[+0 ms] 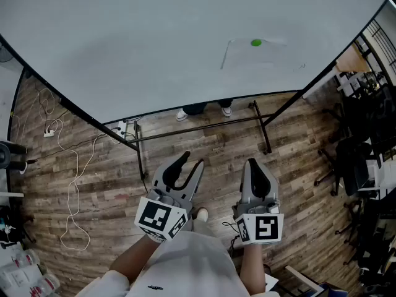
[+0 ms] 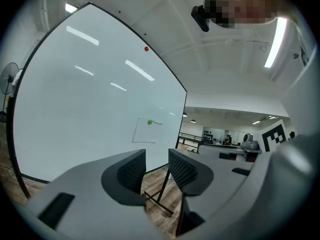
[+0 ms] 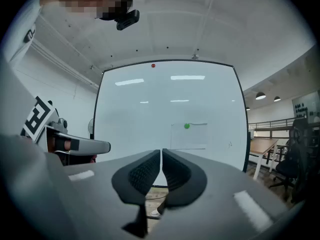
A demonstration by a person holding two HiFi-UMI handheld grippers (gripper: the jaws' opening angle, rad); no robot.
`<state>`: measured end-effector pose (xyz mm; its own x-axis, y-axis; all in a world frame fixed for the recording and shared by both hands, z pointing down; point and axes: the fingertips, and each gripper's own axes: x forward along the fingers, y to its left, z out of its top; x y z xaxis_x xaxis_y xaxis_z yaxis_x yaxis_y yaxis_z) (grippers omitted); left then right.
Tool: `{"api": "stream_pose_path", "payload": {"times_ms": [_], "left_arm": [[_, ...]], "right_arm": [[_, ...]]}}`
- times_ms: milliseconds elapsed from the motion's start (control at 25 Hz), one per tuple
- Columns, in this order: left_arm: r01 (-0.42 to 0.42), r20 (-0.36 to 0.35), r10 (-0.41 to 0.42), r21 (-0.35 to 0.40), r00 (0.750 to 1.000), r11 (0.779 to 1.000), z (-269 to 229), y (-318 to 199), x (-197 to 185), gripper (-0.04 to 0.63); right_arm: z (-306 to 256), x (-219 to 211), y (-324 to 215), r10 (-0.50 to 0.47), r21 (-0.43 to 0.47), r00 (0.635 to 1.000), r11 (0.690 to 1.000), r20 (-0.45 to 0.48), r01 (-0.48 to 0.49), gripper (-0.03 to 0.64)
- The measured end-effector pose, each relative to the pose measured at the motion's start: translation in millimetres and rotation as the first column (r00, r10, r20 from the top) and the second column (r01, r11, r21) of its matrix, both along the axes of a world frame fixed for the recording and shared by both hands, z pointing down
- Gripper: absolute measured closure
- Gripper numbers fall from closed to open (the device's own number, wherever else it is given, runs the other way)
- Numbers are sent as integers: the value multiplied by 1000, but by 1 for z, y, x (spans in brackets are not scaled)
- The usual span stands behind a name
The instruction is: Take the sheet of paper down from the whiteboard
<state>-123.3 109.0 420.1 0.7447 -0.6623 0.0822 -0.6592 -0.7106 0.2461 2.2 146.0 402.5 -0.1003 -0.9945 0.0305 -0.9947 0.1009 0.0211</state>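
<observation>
A white sheet of paper (image 1: pixel 263 55) hangs on the whiteboard (image 1: pixel 154 42), held near its top edge by a green magnet (image 1: pixel 256 43). The paper (image 2: pixel 147 131) and the paper (image 3: pixel 189 136) show small in both gripper views, well ahead of the jaws. My left gripper (image 1: pixel 192 163) is held level in front of the board with its jaws apart and nothing between them. My right gripper (image 1: pixel 256 166) is beside it, jaws shut with nothing in them. Both are far short of the board.
The whiteboard stands on a black metal frame (image 1: pixel 204 129) over a wooden floor. Someone's shoes (image 1: pixel 203 111) show under the board's lower edge. Cables (image 1: pixel 68 166) lie at the left. Chairs and desks (image 1: pixel 362 153) crowd the right side. A red magnet (image 3: pixel 153 65) sits at the board's top.
</observation>
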Motion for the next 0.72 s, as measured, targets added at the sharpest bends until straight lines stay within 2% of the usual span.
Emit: {"api": "stream_pose_path", "payload": {"times_ms": [360,480,720], "left_arm": [[-61,7,61,1,998,998,-16,39,-4,449],[-77,9,77,22,997,997,-23,47,0,449],[-77,-2,77,35,997,996,-25,48,-2,449]], "right_arm": [[-12,-16,32,17,13,1000,1000,13,-17,614],[-17,-13,41,42,33,999,999,23,-42,615],[-19,-13,43,58,50,998,997,-2,-57,615]]}}
